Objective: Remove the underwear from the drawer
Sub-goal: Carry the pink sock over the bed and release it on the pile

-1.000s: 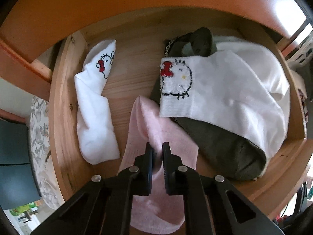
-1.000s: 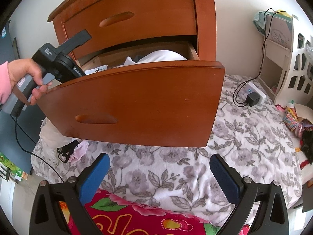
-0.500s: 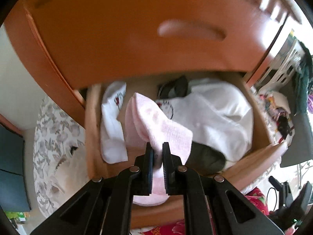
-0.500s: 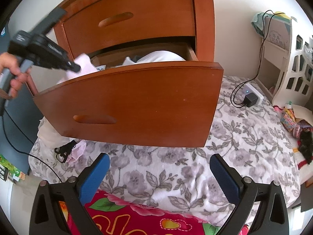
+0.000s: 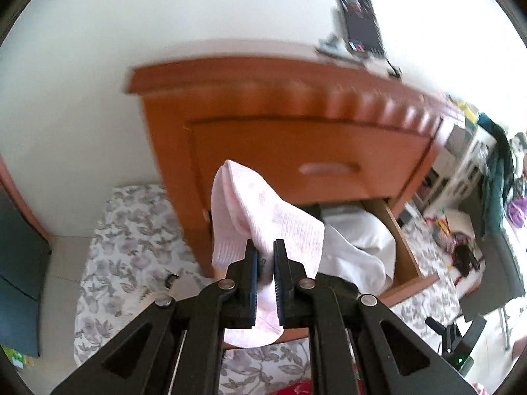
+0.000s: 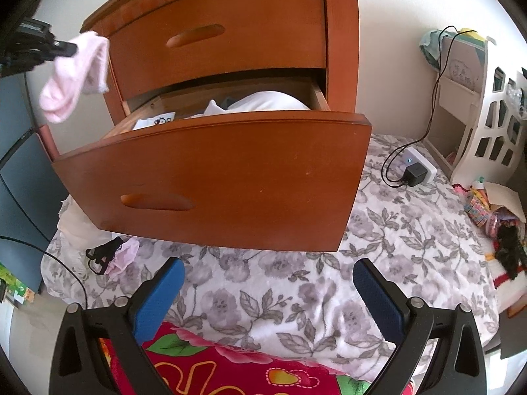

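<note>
My left gripper (image 5: 265,247) is shut on a pale pink sock (image 5: 263,207), which hangs from the pads in the air. In the right wrist view the same left gripper (image 6: 70,49) holds the pink sock (image 6: 75,75) high, up and to the left of the open wooden drawer (image 6: 214,177). White garments (image 6: 270,100) and a white sock with a cartoon print (image 6: 158,121) lie in the drawer. Low over the bedding in front of the drawer, my right gripper (image 6: 268,273) is open and holds nothing.
The orange-brown dresser (image 5: 296,131) stands on a grey floral blanket (image 6: 395,247), with a phone on a stand (image 5: 359,29) on top. Black and pink garments (image 6: 112,256) lie left of the drawer. A charger with a cable (image 6: 415,171) and a white shelf (image 6: 487,125) are at the right.
My left gripper rose out of the drawer with the pink sock and drew back to the left, so the sock now hangs clear above the drawer. The right gripper stayed put.
</note>
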The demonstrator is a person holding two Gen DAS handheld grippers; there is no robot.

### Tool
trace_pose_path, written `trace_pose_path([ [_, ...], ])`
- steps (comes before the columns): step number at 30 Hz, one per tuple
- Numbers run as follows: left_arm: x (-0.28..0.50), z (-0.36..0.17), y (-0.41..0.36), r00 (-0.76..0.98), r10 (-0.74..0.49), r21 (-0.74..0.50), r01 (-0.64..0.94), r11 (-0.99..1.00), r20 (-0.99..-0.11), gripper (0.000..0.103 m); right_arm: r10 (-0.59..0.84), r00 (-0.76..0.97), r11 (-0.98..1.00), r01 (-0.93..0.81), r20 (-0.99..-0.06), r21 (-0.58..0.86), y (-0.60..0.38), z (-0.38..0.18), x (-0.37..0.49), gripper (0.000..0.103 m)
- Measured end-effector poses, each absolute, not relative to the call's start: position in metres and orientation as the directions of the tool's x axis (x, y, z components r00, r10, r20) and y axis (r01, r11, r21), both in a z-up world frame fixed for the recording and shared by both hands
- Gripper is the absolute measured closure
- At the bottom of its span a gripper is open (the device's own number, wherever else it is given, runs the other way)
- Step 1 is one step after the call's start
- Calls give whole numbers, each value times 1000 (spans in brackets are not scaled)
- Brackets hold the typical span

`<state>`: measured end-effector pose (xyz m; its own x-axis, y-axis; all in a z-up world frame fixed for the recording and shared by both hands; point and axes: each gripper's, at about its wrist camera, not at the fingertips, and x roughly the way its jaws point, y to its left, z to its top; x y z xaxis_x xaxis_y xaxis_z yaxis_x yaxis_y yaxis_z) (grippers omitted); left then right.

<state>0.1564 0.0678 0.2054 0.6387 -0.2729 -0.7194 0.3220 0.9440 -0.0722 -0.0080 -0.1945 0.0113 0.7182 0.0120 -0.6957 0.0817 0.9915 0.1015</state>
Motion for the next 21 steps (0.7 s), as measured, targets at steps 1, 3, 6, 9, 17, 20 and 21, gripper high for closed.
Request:
trace_pose_path([
  [1,158,209,78,649,-269,-74,311,948,-712,94,9,719,992,82,-695,99,-194,11,-8,0],
  [3,155,212,91,671,-252,-73,283,956,-697,94,4,721,992,83,-693,92,-193,12,-8,0],
  [6,154,213,112,695,-216,-68,234,970,-686,94,-4,723,993,84,-691,83,-192,12,-9,0],
  [9,155,208,133,713,-179,-74,176,982,-678,94,-10,727,993,86,-687,77,-191,13,-10,0],
  [17,165,167,184,692,-113,-110,49,993,-712,94,-28,746,994,91,-665,60,-189,18,-14,0],
  [20,173,140,198,656,-111,-135,14,991,-747,94,-33,750,994,93,-661,55,-188,19,-14,0],
  [21,175,131,201,641,-112,-141,6,990,-759,94,-34,751,994,93,-659,55,-188,19,-15,0],
])
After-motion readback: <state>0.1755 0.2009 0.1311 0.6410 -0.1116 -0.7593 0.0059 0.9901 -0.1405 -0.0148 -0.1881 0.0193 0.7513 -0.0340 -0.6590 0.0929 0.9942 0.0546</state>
